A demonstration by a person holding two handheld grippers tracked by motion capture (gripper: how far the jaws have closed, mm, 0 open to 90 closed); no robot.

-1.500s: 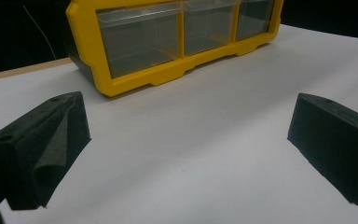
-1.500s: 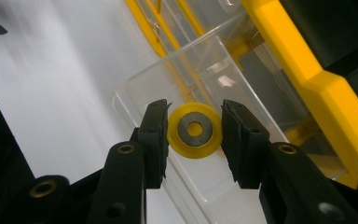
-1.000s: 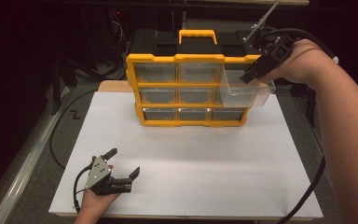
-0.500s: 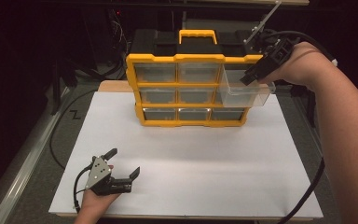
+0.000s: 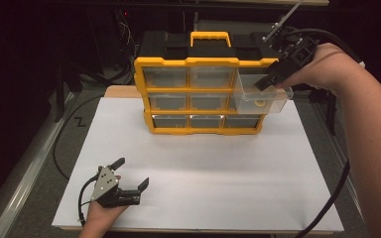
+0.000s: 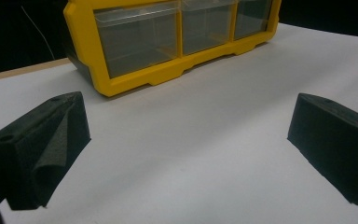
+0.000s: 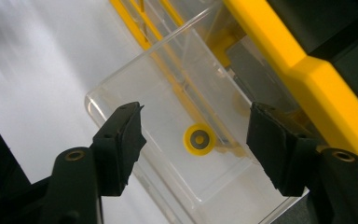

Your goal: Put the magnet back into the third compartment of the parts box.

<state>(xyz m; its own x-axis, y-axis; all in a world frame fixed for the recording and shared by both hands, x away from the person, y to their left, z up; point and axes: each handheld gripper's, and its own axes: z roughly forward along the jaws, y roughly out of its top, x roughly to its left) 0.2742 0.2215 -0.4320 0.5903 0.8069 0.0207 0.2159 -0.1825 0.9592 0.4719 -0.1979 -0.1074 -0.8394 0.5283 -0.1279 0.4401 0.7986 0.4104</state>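
Note:
A yellow drawer organizer (image 5: pixel 201 96) stands at the back of the white sheet. Its clear top-right drawer (image 5: pixel 263 96) is pulled out, and a small yellow ring (image 5: pixel 260 103) lies on the drawer floor. My right gripper (image 5: pixel 270 82) hovers over that drawer. Its jaws have just been opening and hold nothing. In the right gripper view the gripper (image 7: pixel 196 112) frames the ring (image 7: pixel 199 138), which lies below in the drawer (image 7: pixel 158 107). My left gripper (image 5: pixel 132 172) rests open on the sheet at the front left, pointing toward the organizer (image 6: pixel 168 74).
The white sheet (image 5: pixel 203 168) covers most of the wooden table. A black cable (image 5: pixel 64 144) loops along the left edge, and another trails from the right hand down the right side. Behind the organizer it is dark, with black equipment.
The right gripper's jaws look wider apart over the pulled-out drawer than before. Neither hand has shifted, and the left gripper is unchanged.

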